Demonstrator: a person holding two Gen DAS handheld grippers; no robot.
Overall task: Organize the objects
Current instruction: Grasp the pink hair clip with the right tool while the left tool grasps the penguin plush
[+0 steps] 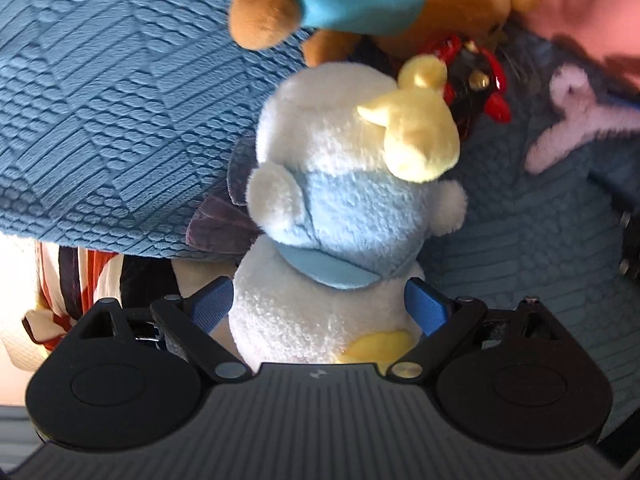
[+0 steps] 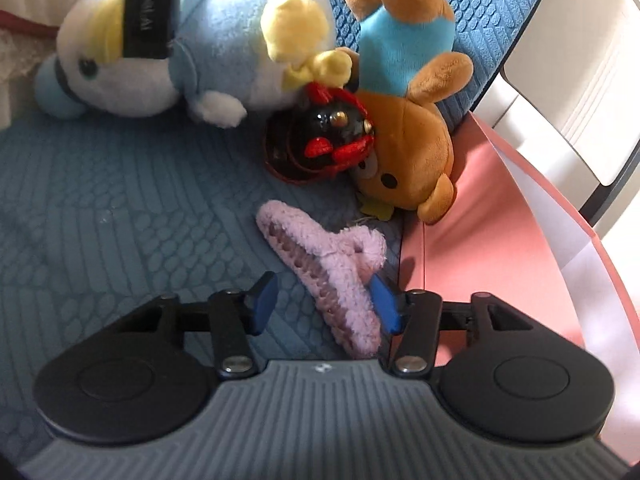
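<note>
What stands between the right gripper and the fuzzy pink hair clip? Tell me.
Nothing visible. The pink hair clip already lies between the right gripper jaws on the blue mat: it touches the right-hand jaw, with a gap to the other. The brown bear plush and black-and-red toy sit beyond it.

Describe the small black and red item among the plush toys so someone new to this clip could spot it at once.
On the blue textured mat, find the cluster of soft toys near the pink box. The black and red figure sits between the white and blue plush and the upside-down brown bear. Unlike its fuzzy neighbours, it is glossy and hard-looking, with bright red trim.
</note>
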